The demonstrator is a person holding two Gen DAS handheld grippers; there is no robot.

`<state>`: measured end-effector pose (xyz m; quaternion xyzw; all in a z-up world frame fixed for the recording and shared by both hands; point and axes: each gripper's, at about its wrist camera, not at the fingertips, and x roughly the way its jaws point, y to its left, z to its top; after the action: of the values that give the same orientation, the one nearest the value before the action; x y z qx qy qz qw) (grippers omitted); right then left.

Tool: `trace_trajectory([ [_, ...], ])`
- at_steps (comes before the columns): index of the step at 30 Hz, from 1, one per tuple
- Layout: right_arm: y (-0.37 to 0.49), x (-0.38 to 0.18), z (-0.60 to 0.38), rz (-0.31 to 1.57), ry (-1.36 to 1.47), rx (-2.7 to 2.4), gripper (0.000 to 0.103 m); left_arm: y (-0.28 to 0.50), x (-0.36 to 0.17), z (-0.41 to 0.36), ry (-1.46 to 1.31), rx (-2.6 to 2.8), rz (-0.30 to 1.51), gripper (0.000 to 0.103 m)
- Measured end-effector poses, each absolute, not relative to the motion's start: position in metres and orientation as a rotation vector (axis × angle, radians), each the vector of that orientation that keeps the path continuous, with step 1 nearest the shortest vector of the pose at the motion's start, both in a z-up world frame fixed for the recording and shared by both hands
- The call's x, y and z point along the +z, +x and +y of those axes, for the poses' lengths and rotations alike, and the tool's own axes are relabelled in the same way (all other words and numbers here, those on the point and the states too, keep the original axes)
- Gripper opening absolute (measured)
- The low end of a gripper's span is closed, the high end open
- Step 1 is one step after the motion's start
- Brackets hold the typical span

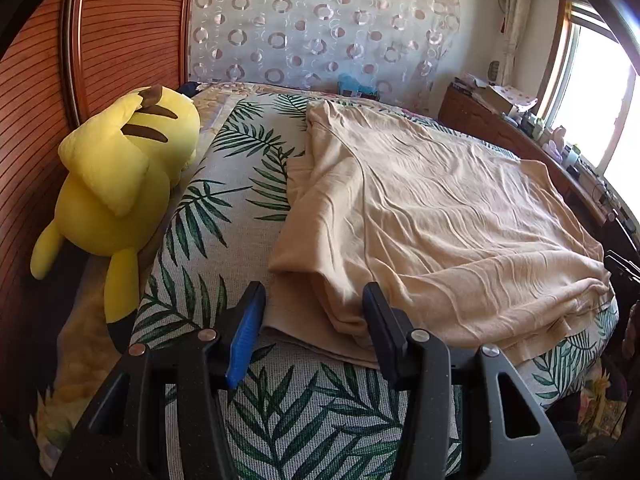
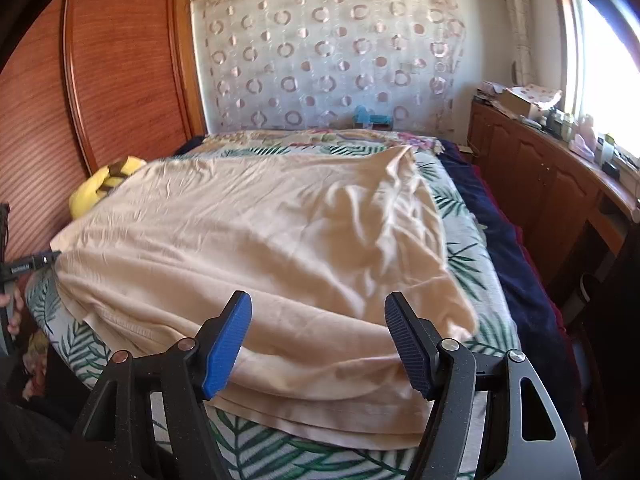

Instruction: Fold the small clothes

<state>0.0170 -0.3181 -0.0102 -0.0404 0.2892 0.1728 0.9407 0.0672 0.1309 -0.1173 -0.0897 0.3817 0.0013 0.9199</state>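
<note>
A beige garment [image 1: 432, 220] lies spread and wrinkled on the leaf-print bed cover [image 1: 224, 216], with a sleeve folded in at its left side. My left gripper [image 1: 314, 300] is open and empty, its fingers either side of the garment's near left corner. In the right wrist view the same garment [image 2: 260, 240] covers most of the bed, its far right part rumpled. My right gripper [image 2: 318, 312] is open and empty just above the garment's near edge. The left gripper's tip [image 2: 32, 266] shows at the left edge.
A yellow plush toy [image 1: 120, 184] lies at the bed's left side against the wooden wardrobe [image 1: 120, 40]. A dark blue blanket [image 2: 504, 240] runs along the bed's right side. A wooden cabinet [image 2: 552, 184] with clutter stands under the window. A patterned curtain [image 2: 328, 60] hangs behind.
</note>
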Motion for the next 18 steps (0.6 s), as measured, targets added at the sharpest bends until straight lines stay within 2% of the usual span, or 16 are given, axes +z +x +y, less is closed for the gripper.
trace_trajectory([
  [2,0.022,-0.019,-0.309,0.609,-0.100,0.360,0.071,0.067,-0.117,0.130,-0.180,-0.007,0.784,0.050],
  [7,0.034,-0.031,-0.304,0.658,-0.116,0.360,0.071,0.068,-0.117,0.129,-0.205,-0.053,0.793,0.017],
  [11,0.042,-0.034,-0.311,0.685,-0.109,0.349,0.071,0.071,-0.112,0.123,-0.262,-0.140,0.791,0.010],
  [18,0.039,-0.031,-0.321,0.679,-0.077,0.339,0.071,0.076,-0.064,0.090,-0.214,-0.218,0.665,0.008],
])
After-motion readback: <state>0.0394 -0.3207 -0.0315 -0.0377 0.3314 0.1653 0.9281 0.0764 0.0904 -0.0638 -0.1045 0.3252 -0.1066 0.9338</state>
